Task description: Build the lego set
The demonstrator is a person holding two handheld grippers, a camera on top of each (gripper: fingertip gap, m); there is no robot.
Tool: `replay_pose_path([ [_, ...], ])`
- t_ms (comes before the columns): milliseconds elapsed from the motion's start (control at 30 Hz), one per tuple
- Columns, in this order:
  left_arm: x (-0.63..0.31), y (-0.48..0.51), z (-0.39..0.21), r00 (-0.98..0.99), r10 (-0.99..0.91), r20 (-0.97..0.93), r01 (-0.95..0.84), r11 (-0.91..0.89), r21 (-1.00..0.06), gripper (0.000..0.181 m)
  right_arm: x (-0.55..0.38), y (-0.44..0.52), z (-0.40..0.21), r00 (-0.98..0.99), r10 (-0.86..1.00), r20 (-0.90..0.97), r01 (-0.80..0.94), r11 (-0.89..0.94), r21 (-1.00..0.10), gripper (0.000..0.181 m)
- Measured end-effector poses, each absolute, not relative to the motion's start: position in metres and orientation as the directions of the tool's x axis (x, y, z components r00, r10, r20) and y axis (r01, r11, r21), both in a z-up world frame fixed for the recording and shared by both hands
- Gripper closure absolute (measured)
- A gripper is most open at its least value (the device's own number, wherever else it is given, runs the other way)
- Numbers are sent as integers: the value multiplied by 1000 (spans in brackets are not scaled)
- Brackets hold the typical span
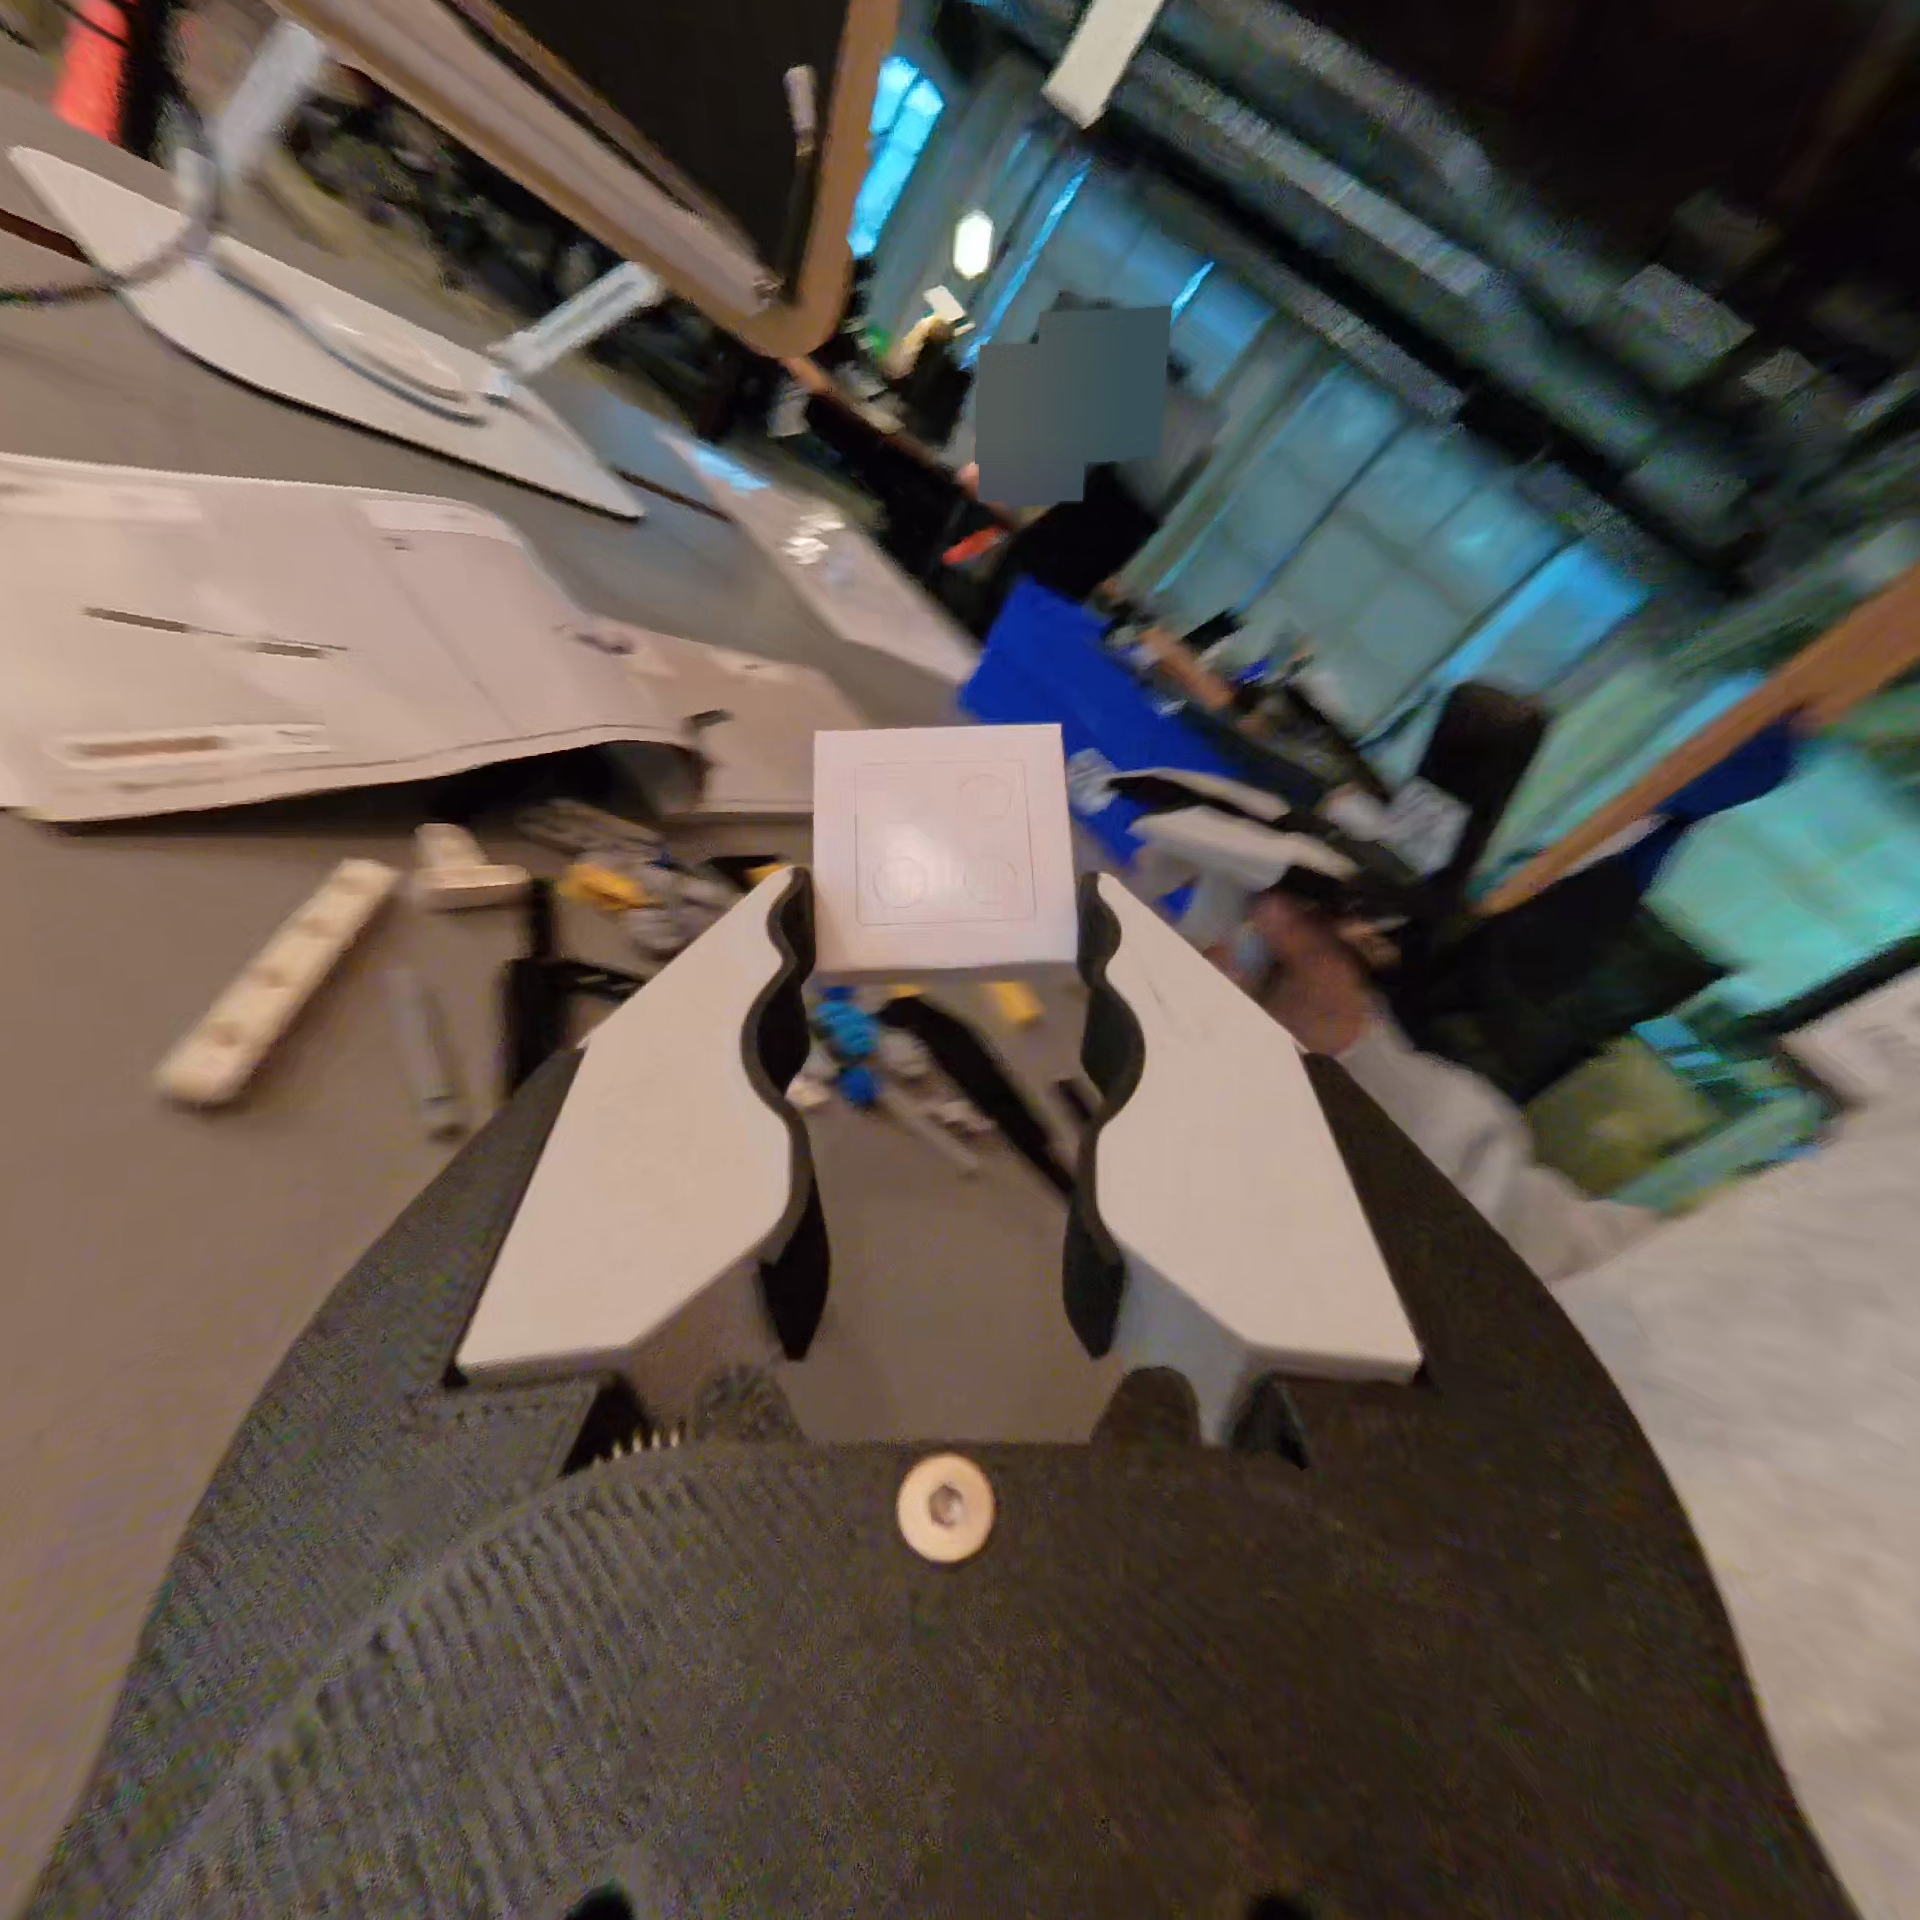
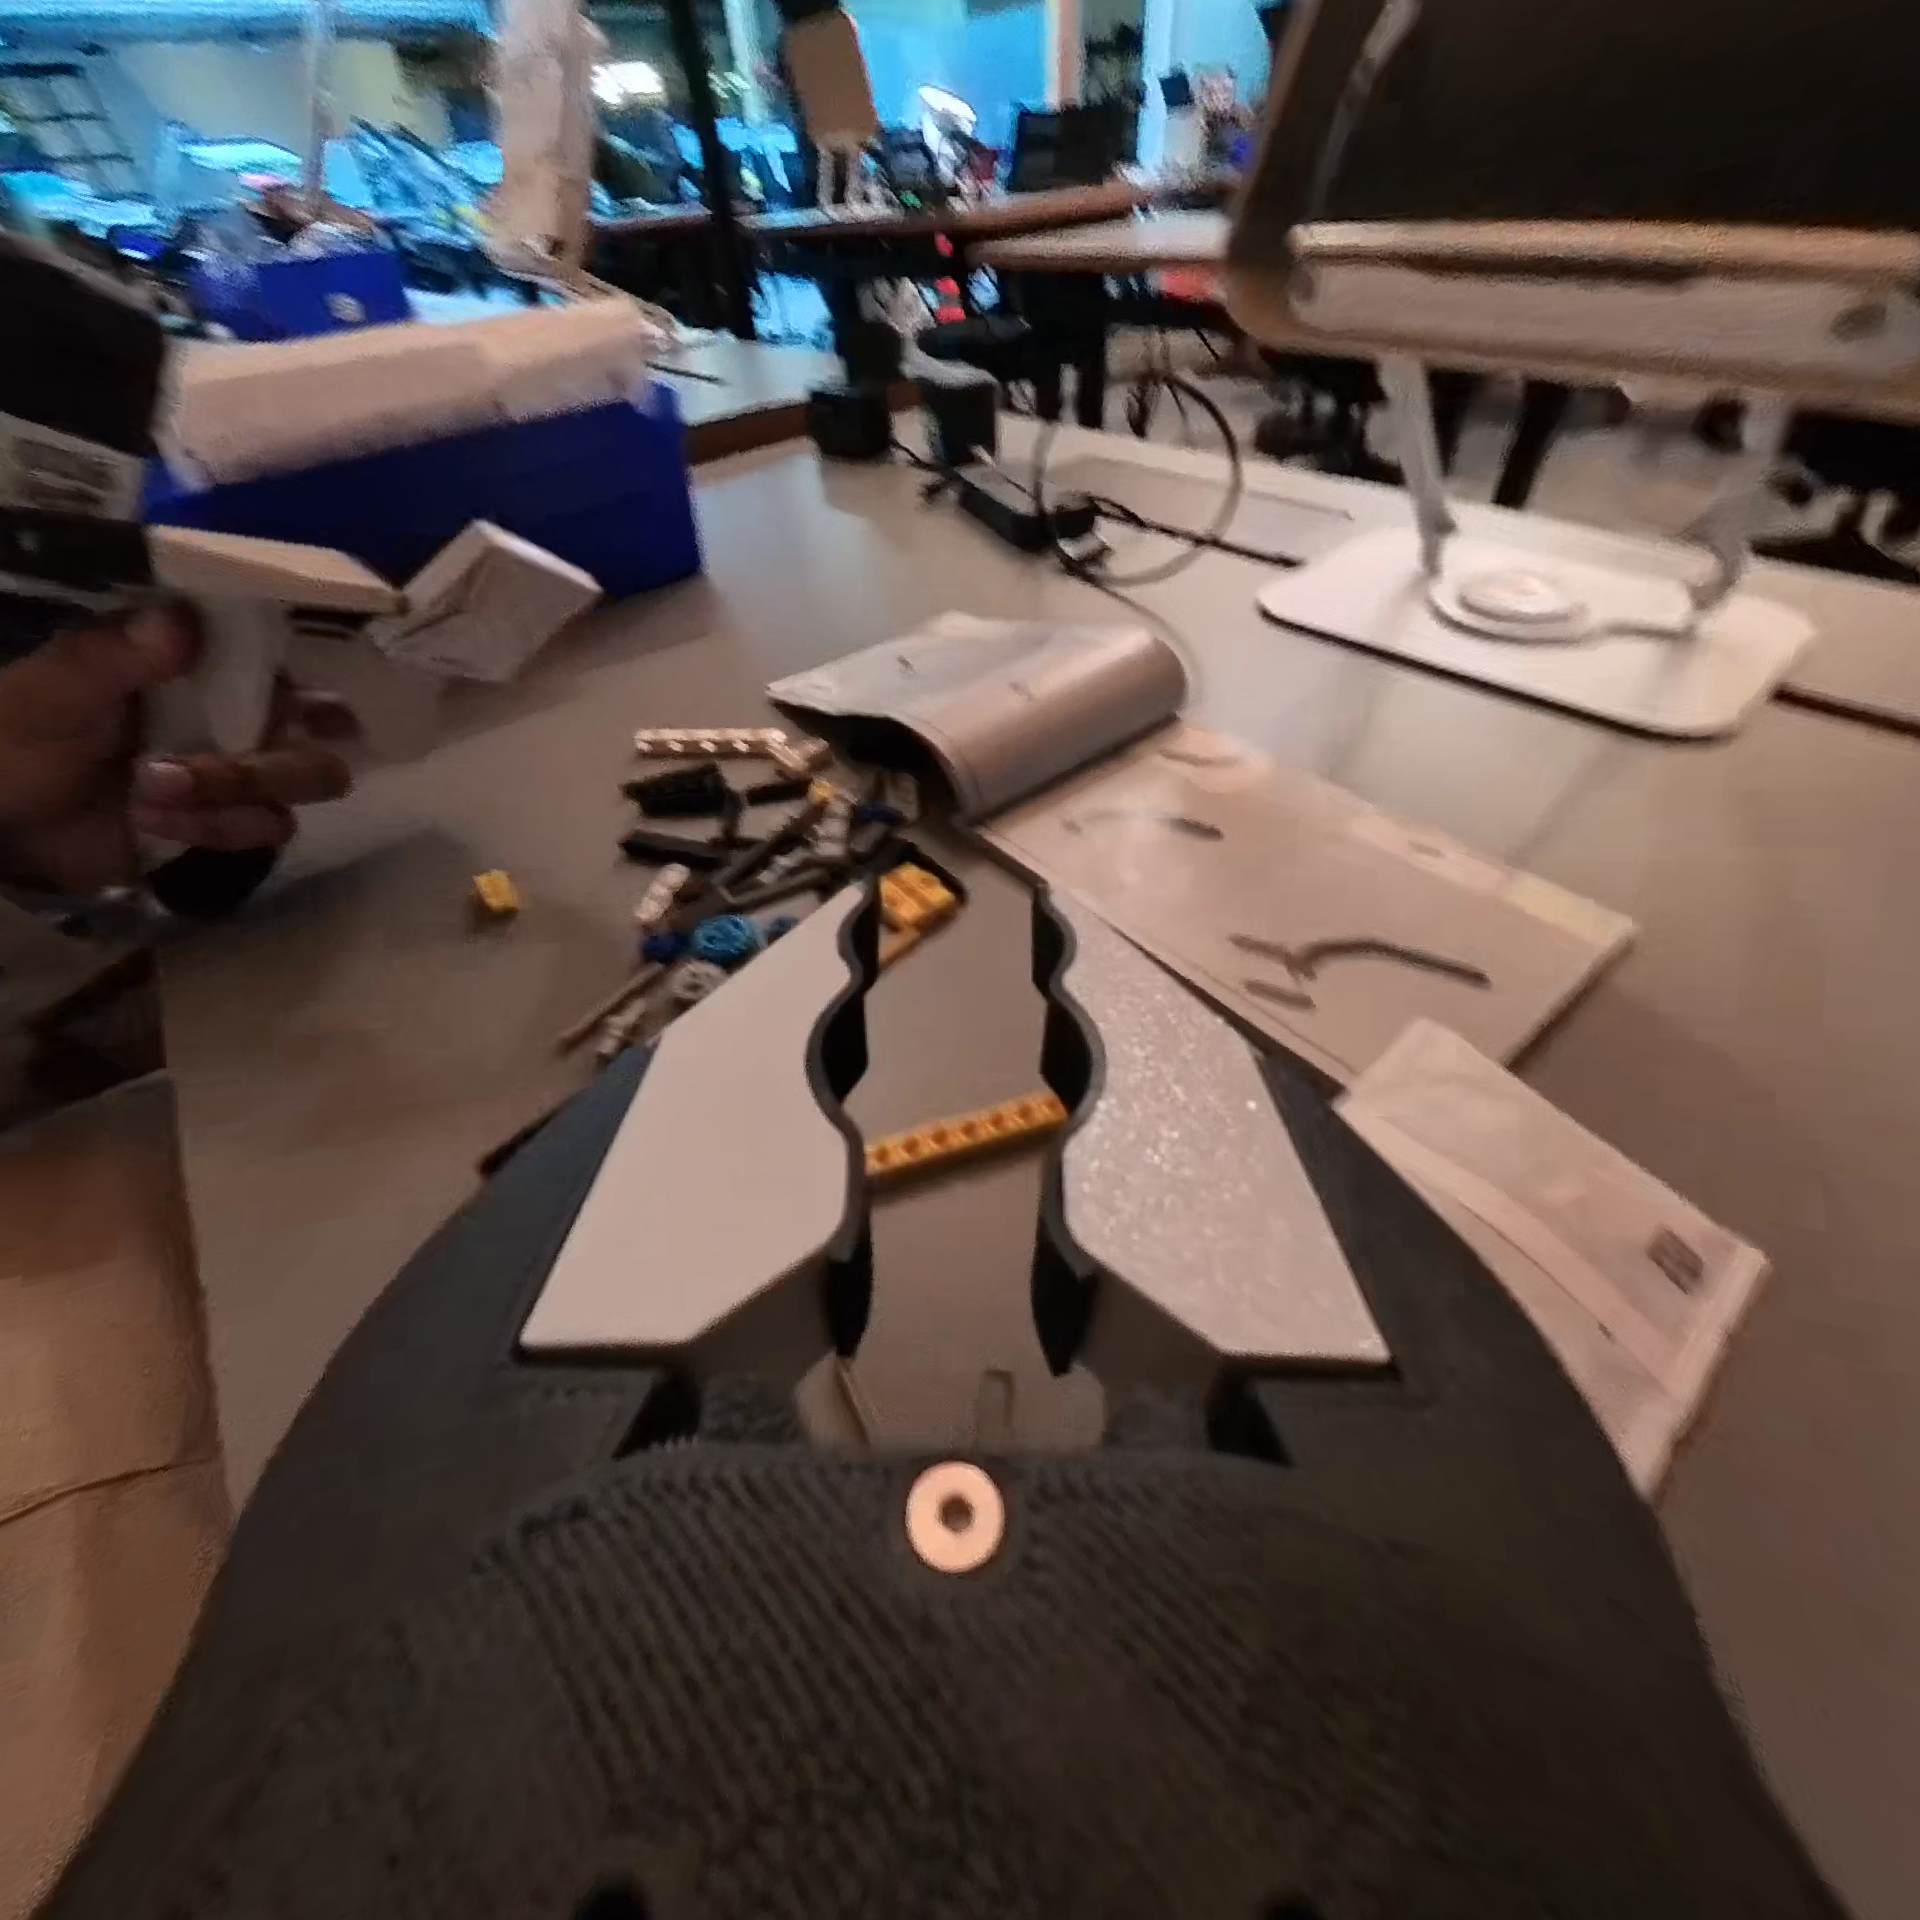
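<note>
Left hand-held gripper [image 1: 940, 914]: clamps white square piece [image 1: 943, 852] at its tips, raised | right hand-held gripper [image 2: 951, 914]: parted, empty | yellow beam [image 2: 966, 1127] lies crosswise between your right fingers; loose pieces [image 2: 727, 831] ahead-left on counter [image 2: 1039, 644]; right nearer.

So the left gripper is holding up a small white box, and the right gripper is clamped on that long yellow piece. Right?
Not quite. The right gripper is open and holds nothing; the right wrist view shows the long yellow piece lying on the table behind its fingers. The left gripper does hold the small white box.
</note>
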State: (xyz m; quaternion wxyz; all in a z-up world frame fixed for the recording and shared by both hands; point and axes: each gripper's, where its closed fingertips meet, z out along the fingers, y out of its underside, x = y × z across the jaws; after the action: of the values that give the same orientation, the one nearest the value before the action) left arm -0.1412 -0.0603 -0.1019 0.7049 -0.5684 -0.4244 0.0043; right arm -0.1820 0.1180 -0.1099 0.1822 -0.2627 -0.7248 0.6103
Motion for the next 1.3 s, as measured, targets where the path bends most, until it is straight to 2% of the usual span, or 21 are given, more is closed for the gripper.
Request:
replay_pose_path([
  [100,-124,-40,-75,643,196,741,593,484,-643,133,-158,91,-88,-848,529,19,34,91,-995,146],
  [167,-115,-25,-70,621,61,781,665,486,-567,132,-141,74,-78,-868,489,84,-47,87,-995,142],
  [367,-95,12,-71,595,-33,803,739,415,-531,132,-101,36,-63,-885,406,228,-206,97,-974,135],
  [533,-90,21,-71,541,-130,831,788,422,-448,132,-97,25,-58,-874,443,201,-185,79,-980,139],
  [633,-89,23,-71,529,-160,834,801,419,-428,132,-98,24,-54,-896,439,63,-73,-5,-997,137],
  [700,-89,23,-71,520,-170,837,807,419,-416,133,-92,21,-52,-917,397,46,-62,-28,-998,129],
  [833,-88,24,-70,493,-212,843,826,418,-378,132,-90,15,-64,-869,425,254,-219,131,-967,121],
  [933,-86,27,-71,479,-232,847,840,401,-365,132,-90,12,-66,-814,456,361,-300,203,-932,121],
  [1000,-83,31,-72,475,-235,848,847,383,-368,133,-93,14,-67,-772,482,415,-340,239,-909,129],
  [1067,-82,33,-74,480,-225,848,847,371,-381,132,-94,16,-68,-748,482,457,-377,259,-889,133],
  [1300,-80,33,-82,501,-162,850,843,317,-436,133,-91,19,-75,-758,428,492,-402,287,-870,130],
])
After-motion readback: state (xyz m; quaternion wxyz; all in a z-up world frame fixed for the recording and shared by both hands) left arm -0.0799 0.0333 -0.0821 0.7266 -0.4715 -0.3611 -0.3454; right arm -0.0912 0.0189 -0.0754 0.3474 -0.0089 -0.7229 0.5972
